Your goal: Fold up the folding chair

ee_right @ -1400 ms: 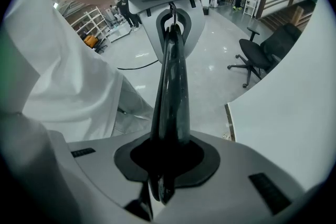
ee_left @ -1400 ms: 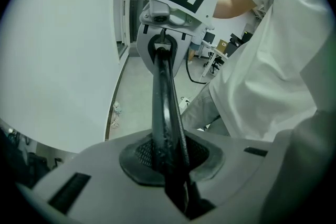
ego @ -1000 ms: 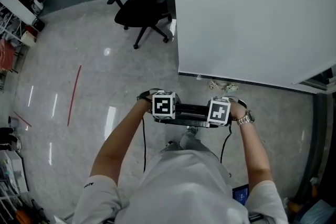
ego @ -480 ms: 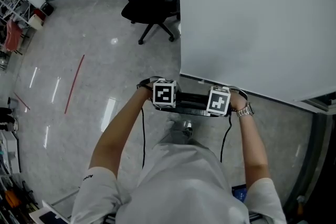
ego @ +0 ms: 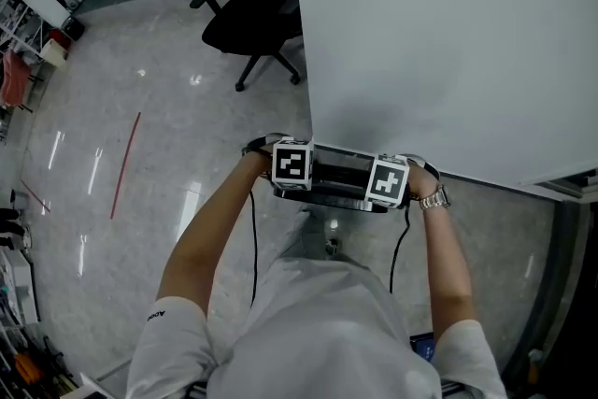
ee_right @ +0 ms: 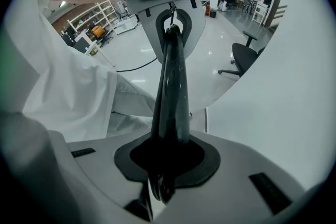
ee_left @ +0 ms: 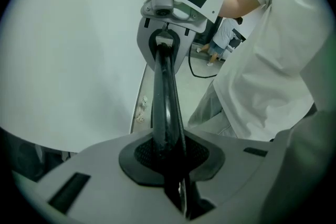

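Chair (ego: 338, 178) reached white panel (ego: 448, 33) | left gripper (ee_left: 167, 157), right gripper (ee_right: 167, 157) clamp it

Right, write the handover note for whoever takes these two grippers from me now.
Left claw: shut on the folding chair, gripping its black bar.
Right claw: shut on the same bar, toward its other end.
Chair: held between the two claws in front of the person, at the edge of the white table.
Done: it looks folded flat, though little of it shows.
Left: probably only setting it down or stowing it. Keep both grips until then.
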### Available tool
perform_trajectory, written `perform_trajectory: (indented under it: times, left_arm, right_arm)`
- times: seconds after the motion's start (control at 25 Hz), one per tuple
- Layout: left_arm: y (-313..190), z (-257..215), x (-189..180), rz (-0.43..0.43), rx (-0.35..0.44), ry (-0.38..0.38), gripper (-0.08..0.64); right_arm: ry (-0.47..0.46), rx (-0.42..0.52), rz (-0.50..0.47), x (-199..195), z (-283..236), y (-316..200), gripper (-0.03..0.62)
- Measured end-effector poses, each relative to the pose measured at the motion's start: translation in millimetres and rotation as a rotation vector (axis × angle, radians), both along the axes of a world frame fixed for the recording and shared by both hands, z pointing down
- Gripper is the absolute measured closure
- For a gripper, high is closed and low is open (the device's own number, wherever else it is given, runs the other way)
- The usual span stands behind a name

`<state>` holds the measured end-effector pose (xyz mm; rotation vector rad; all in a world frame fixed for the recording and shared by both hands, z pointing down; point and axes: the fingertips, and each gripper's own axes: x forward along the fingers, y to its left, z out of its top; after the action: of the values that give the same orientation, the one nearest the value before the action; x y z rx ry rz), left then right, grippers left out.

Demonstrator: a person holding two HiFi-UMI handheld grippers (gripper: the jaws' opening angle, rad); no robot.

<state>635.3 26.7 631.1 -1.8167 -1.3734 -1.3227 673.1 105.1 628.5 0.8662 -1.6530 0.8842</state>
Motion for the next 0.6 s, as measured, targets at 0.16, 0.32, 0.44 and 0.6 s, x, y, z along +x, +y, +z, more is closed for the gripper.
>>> perform_trajectory:
  times: [0.16, 0.32, 0.44, 0.6]
  left_arm:
    - [-9.5, 0.0, 32.3, 0.011, -0.01, -0.01, 0.494]
    - [-18.2, 1.6, 60.9, 0.039, -0.012, -0.028, 0.494]
    - [-26.7, 1.8, 77.2, 0.064, -0.004, -0.03, 0.494]
    - [-35.4, 1.1, 102.1, 0.07, 0.001, -0.025, 0.494]
  right_arm:
    - [-0.02, -0.009, 0.021, 30.4, 6.8, -8.1, 0.531]
    - [-0.04, -0.023, 0.033, 58.2, 10.7, -15.7, 0.531]
    - [-0.043, -0.025, 0.066, 73.1, 12.1, -21.6, 0.531]
    - [-0.035, -0.013, 0.081, 98.0, 12.9, -30.1, 0.529]
